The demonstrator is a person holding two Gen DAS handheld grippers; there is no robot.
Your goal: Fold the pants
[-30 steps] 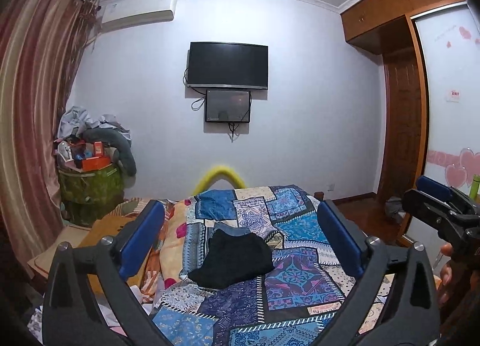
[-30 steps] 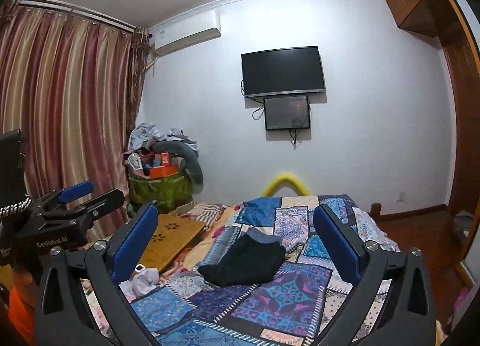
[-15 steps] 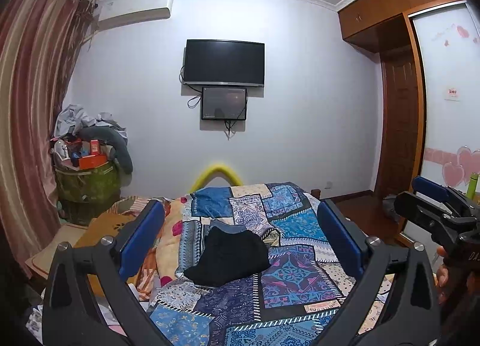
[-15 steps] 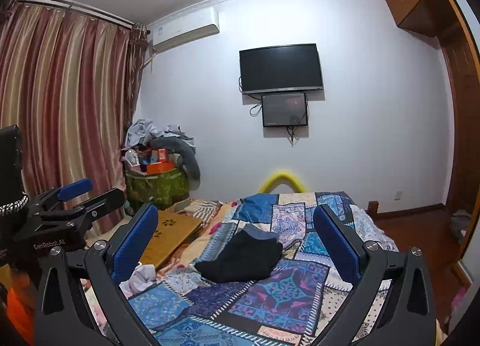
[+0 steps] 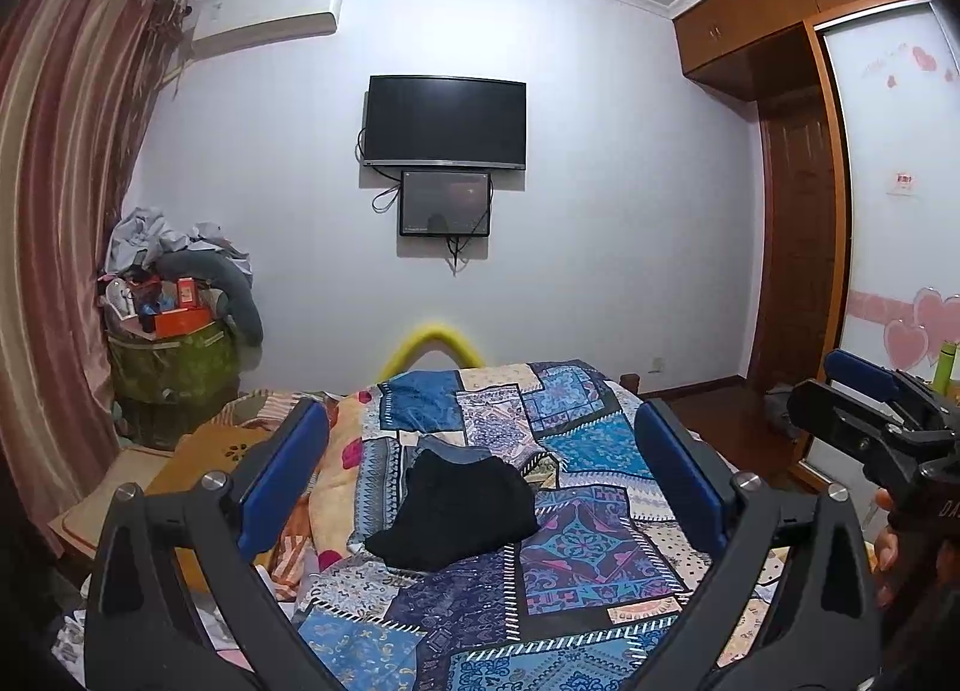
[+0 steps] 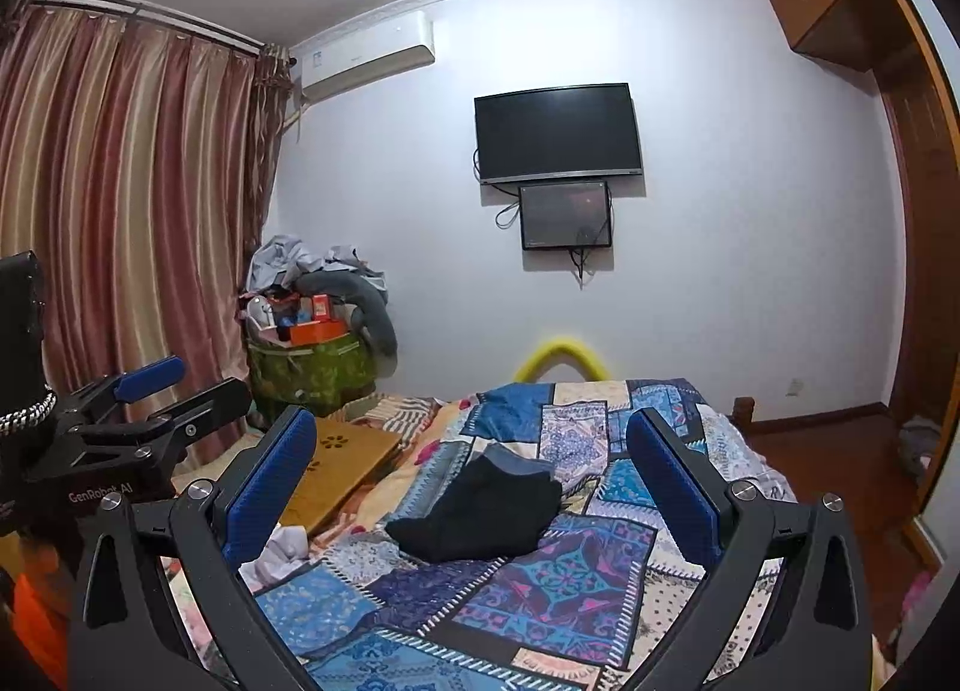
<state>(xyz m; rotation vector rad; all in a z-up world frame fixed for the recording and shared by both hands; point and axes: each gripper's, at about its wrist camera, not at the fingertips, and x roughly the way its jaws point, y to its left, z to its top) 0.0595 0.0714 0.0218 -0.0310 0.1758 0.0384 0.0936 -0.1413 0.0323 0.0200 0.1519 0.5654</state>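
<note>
Nearest in the left wrist view, the left gripper is spread wide, its blue-padded fingers apart with nothing between them. The right gripper is likewise spread wide and grips nothing. Each shows in the other's view: the right gripper at the right edge of the left view, the left gripper at the left edge of the right view; both are held above the near end of the bed.

Beyond the fingertips, well apart from both grippers, the black pants lie in a compact folded bundle on the patchwork quilt, roughly centred between the fingers in both views. A grey-blue cloth peeks out from under their far edge.

Left of the bed a wooden board rests low beside the quilt. Farther back, a green hamper heaped with clutter stands by the striped curtain. A yellow arch rises behind the bed's far end. On the far wall hang a dark television, a smaller screen below it, and an air conditioner high on the left.
</note>
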